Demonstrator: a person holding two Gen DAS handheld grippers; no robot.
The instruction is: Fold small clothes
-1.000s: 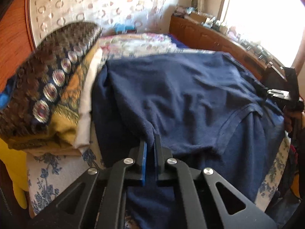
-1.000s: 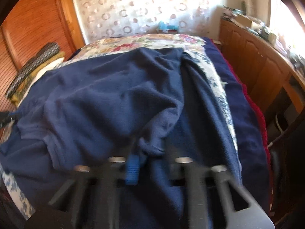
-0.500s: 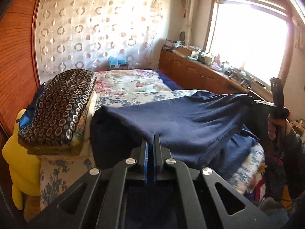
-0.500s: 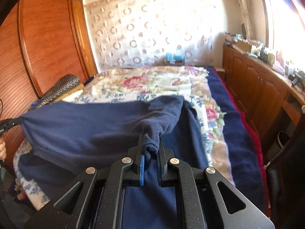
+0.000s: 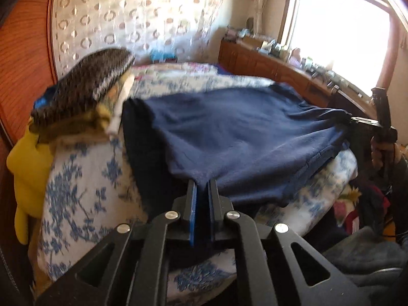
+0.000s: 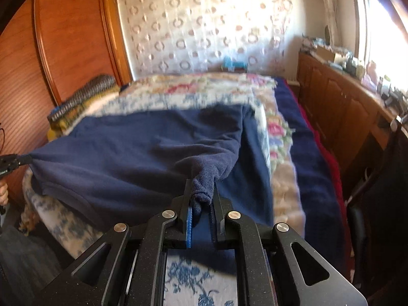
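A navy blue fleece garment (image 5: 237, 130) lies spread over the near end of the bed and also shows in the right wrist view (image 6: 132, 150). My left gripper (image 5: 202, 186) is shut on its near left corner. My right gripper (image 6: 201, 193) is shut on a bunched fold of the garment at its near right side. The cloth is stretched between the two grippers, with the near edge hanging over the bed's end. The right gripper shows at the right in the left wrist view (image 5: 346, 121). The left gripper shows at the far left of the right wrist view (image 6: 25, 159).
The bed has a blue-and-white floral cover (image 5: 84, 178) and a floral quilt (image 6: 204, 86) further back. A stack of folded patterned textiles (image 5: 84, 94) lies on the bed's left side. A wooden wardrobe (image 6: 63, 43) stands left, a cluttered wooden sideboard (image 6: 339, 97) right.
Both grippers have drawn the garment back toward the near end of the bed and lowered it. The cloth lies flatter and further toward me than half a second ago.
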